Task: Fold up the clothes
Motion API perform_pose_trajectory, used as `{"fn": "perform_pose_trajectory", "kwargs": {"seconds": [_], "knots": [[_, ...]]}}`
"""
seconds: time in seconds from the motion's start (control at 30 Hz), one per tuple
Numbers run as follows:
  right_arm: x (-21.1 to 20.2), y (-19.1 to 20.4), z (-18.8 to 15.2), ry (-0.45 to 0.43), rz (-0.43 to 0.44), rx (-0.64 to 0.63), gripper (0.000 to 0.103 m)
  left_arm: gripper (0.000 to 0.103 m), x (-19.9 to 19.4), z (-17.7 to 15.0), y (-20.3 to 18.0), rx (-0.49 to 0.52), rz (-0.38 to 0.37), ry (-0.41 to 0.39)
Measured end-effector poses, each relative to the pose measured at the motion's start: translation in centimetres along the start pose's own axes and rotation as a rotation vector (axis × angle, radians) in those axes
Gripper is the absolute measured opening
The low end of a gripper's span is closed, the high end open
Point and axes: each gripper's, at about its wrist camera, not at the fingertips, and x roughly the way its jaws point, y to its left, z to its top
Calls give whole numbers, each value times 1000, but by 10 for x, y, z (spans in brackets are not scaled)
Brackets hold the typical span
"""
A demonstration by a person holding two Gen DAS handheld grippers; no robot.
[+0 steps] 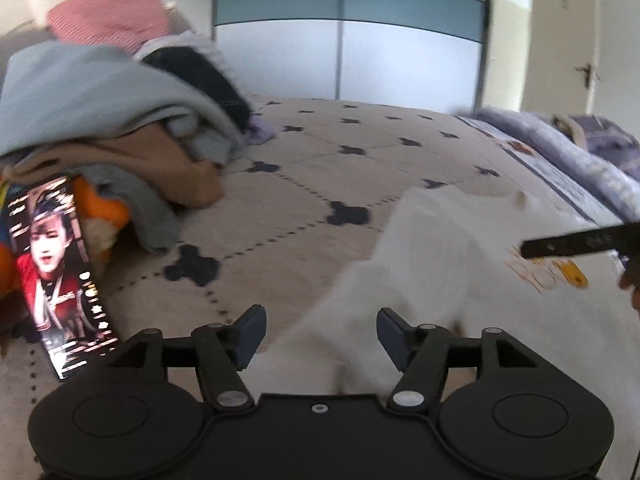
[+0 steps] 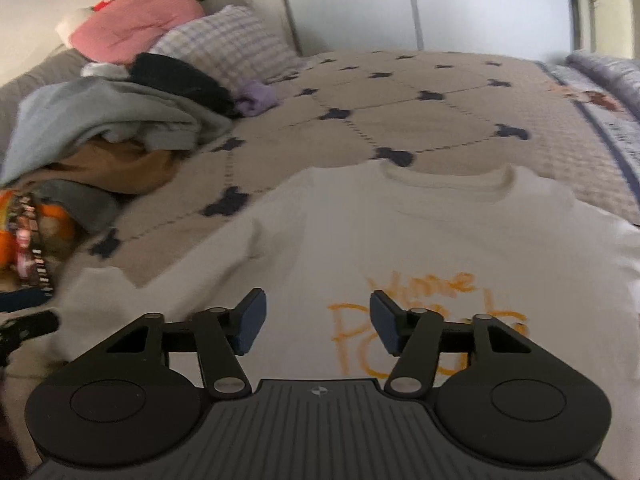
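Note:
A white T-shirt with orange lettering lies spread face up on the bed, its collar toward the far end. My right gripper hovers open above its chest print, nothing between the fingers. In the left wrist view the same white T-shirt shows its left sleeve reaching toward me, and my left gripper stands open over that sleeve's edge. A dark finger of the right gripper pokes in from the right over the shirt.
A heap of clothes in grey, tan and black sits at the left on the beige quilt, with pillows behind. A phone with a lit screen leans by the heap. A purple blanket lies right; a wardrobe stands beyond.

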Motion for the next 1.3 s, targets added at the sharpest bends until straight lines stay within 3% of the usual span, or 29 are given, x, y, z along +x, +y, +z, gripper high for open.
{"fn": "perform_pose_trajectory", "kwargs": {"seconds": [0.43,0.5,0.57,0.63,0.83,0.93,1.13,1.2,1.23,1.27,1.3], "knots": [[72,60,54,152,70,88,54,58,25,4,43,-8,-137,112],[84,69,62,177,78,105,54,49,29,3,48,-13,-151,132],[96,78,70,203,86,121,54,21,33,-1,51,-21,-159,169],[110,84,74,229,63,141,53,10,35,-4,52,-20,-167,199],[146,100,74,268,-73,124,49,0,22,-6,52,10,-151,176],[154,109,73,259,-145,86,38,0,16,-1,58,-13,-133,151],[142,108,73,216,-134,96,6,1,17,4,69,-55,-137,165],[138,108,73,202,-130,100,5,18,20,3,71,-58,-143,188],[136,108,73,195,-128,101,5,39,21,2,72,-62,-151,195],[134,108,73,188,-126,103,5,54,22,1,73,-67,-159,200],[132,107,73,180,-124,105,5,55,23,-1,73,-71,-172,202]]}}
